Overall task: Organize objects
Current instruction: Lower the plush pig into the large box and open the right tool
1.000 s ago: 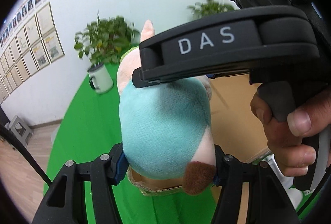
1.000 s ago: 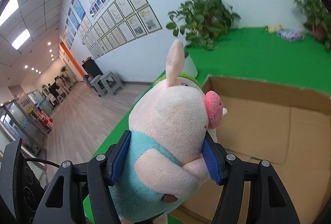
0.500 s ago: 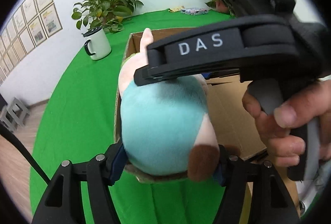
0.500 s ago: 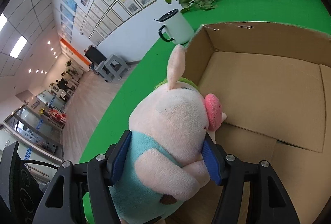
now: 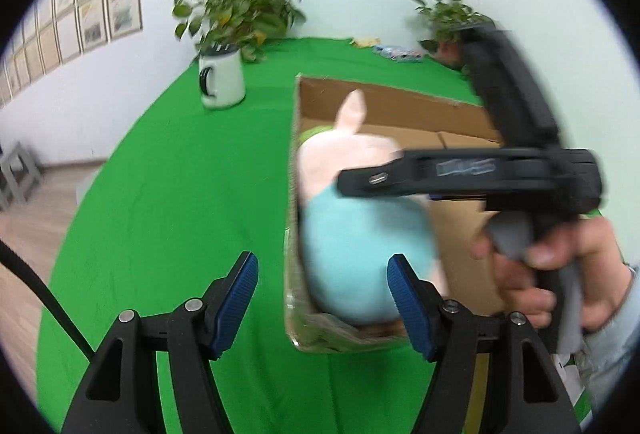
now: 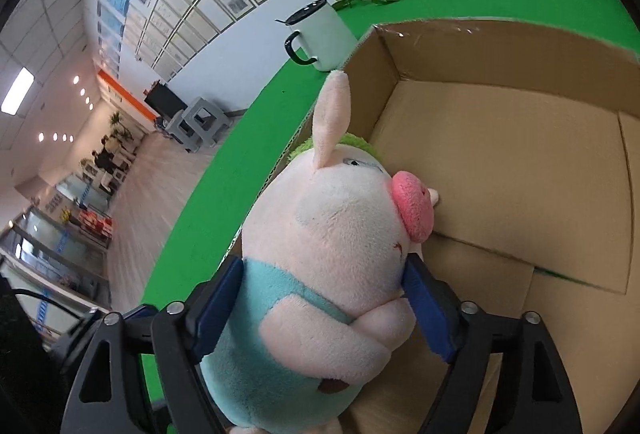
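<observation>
Over the left end of the box, my right gripper pinches the pig at its sides, blue pads pressed into the plush where the pink head meets the teal body. I see the toy upright, one ear pointing up, snout turned toward the box's inside. It sits just within the left wall, above the cardboard floor; whether it touches that floor I cannot tell.

From the left wrist view, my left gripper has its fingers spread wide with nothing between them, hovering over the green cloth just outside the box. Its right pad overlaps the blurred pig in the picture, but I cannot tell if they touch. I can see the right gripper's black body crossing above the toy, with a hand around its grip.

A white mug with a black handle stands on the cloth beyond the box's far left corner, a plant behind it.
</observation>
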`<state>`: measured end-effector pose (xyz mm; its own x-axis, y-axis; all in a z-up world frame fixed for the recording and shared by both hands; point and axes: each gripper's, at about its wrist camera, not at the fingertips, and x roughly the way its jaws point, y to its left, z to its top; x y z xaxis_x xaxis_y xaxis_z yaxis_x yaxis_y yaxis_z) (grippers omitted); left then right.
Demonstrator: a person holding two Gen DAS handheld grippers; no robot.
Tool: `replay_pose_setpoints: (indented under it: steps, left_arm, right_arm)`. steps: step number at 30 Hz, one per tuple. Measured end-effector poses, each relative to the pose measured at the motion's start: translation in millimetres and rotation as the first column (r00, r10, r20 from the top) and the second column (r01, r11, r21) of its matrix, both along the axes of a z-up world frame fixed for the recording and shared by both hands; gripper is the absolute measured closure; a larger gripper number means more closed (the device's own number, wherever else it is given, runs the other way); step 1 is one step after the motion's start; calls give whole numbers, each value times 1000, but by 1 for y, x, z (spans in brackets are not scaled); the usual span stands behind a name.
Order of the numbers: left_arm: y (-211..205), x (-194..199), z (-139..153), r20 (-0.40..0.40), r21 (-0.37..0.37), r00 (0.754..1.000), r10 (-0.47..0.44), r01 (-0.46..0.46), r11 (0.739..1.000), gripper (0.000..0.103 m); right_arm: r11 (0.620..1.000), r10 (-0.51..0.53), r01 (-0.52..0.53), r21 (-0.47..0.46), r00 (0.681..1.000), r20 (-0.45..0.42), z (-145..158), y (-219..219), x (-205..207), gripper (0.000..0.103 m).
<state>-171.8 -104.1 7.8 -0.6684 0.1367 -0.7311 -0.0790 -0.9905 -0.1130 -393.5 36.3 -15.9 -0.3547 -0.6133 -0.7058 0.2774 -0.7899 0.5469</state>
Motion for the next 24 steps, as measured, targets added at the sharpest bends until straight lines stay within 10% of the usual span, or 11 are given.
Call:
replay_pose_setpoints:
  steps: [6, 11, 16, 24]
  left_arm:
    - [-23, -18, -15, 63, 190, 997, -46, 33, 981, 63]
    - [-18, -16, -15, 78, 181, 996, -52, 37, 983, 68]
    - [-7, -8, -16, 69, 127, 996, -60, 51, 991, 74]
    - [-6, -1, -13, 40, 92, 999, -37, 33, 995, 74]
  right_arm:
    - [996, -31, 30, -86, 999, -8, 27, 21, 24, 13]
    - [1000, -5, 7, -30, 997, 83, 17, 19, 56, 12]
    - [1000, -10, 11, -21, 997, 78, 2, 3, 67, 40]
    - [994, -83, 90, -68, 992, 100, 0, 2, 69, 37]
